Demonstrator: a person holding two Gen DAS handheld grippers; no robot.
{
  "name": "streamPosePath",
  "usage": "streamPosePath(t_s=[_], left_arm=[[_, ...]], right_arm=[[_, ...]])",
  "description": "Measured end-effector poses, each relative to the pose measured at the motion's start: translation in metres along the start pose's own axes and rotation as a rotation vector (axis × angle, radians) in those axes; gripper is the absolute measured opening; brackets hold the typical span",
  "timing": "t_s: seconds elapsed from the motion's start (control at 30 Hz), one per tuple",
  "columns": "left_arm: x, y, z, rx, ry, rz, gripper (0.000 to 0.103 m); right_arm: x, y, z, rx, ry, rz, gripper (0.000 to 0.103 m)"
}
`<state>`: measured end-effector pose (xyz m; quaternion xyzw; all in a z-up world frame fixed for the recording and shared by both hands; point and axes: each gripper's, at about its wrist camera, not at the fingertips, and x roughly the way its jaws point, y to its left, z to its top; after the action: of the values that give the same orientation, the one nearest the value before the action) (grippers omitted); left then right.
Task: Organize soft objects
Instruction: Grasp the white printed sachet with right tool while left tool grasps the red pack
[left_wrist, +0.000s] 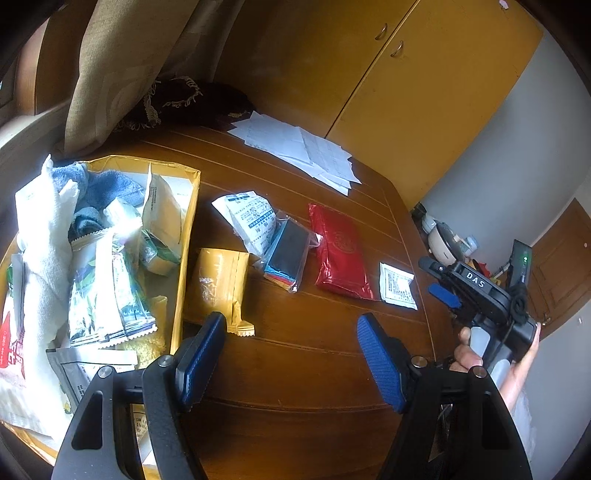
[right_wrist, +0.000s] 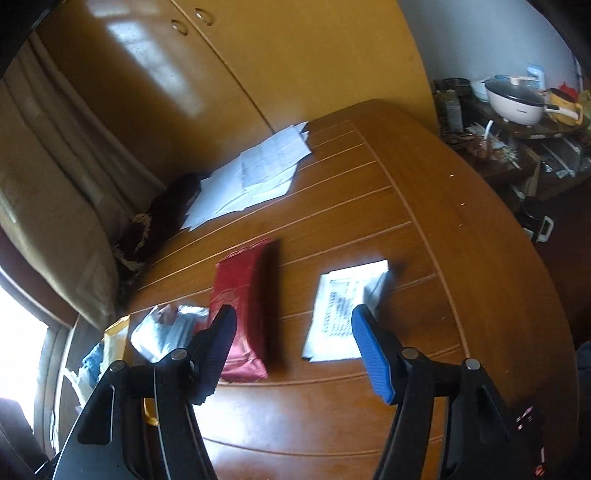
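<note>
The left gripper (left_wrist: 291, 363) is hovering low over the wooden surface (left_wrist: 314, 369) near its front edge, its jaws standing wide with nothing between them. Just beyond its left blue pad, a yellow snack packet (left_wrist: 219, 288) is lying flat, right beside the open yellow box (left_wrist: 186, 236) that is sitting at the left edge of the surface. The box is holding a heap of soft things: a white towel (left_wrist: 48, 236), a blue cloth (left_wrist: 99, 188) and several green and white sachets (left_wrist: 107, 291). Toward the middle of the surface, a crumpled white printed pouch (left_wrist: 251, 218) is leaning against a clear bag of coloured sheets (left_wrist: 288, 251). A red packet (left_wrist: 340, 254) is lying just beside that bag, and a small white sachet (left_wrist: 397, 284) is resting near the right edge. Loose white papers (left_wrist: 299, 147) are spreading across the far edge, with a dark fringed cloth (left_wrist: 184, 99) at the far left corner.

The right gripper (right_wrist: 293, 352) is hanging over the near right part of the surface, held in a person's hand (left_wrist: 480, 354). Its jaws are standing wide and empty, the red packet and the small white sachet lying on the surface beyond them. The right wrist view is blurring with motion. A white cooker (right_wrist: 513, 99) is sitting on a cluttered side shelf beyond the right edge
</note>
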<state>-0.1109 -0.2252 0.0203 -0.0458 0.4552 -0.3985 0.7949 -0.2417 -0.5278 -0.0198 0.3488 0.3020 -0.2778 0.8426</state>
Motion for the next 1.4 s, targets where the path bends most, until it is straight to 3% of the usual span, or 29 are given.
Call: streamPosePath(t_s=[0.2, 0.43, 0.47, 0.57, 0.6, 0.63, 0.8, 1.17, 1.4], left_arm=[[0.009, -0.006, 0.003, 0.022, 0.024, -0.006, 0.077], [0.021, -0.011, 0.006, 0.04, 0.047, 0.007, 0.077], [0.023, -0.013, 0.007, 0.042, 0.051, 0.009, 0.077], [0.029, -0.021, 0.009, 0.061, 0.06, 0.01, 0.077], [0.031, -0.024, 0.01, 0.069, 0.06, 0.015, 0.077], [0.033, -0.027, 0.011, 0.076, 0.06, 0.015, 0.077], [0.053, -0.041, 0.015, 0.091, 0.082, 0.018, 0.077], [0.112, -0.075, 0.043, 0.112, 0.135, 0.003, 0.077], [0.159, -0.096, 0.063, 0.161, 0.153, 0.075, 0.077]], right_arm=[[0.038, -0.023, 0.012, 0.062, 0.088, -0.102, 0.064], [0.053, -0.018, -0.002, 0.041, 0.06, -0.19, 0.064], [0.054, -0.015, -0.005, 0.026, 0.045, -0.2, 0.061], [0.055, -0.004, -0.014, -0.028, 0.007, -0.266, 0.042], [0.055, -0.001, -0.017, -0.041, -0.003, -0.272, 0.03], [0.056, 0.001, -0.018, -0.053, -0.009, -0.276, 0.027], [0.054, 0.001, -0.02, -0.076, -0.038, -0.251, 0.017], [0.046, -0.024, -0.019, 0.084, -0.03, -0.105, 0.014], [0.046, -0.02, -0.022, 0.076, -0.028, -0.098, 0.014]])
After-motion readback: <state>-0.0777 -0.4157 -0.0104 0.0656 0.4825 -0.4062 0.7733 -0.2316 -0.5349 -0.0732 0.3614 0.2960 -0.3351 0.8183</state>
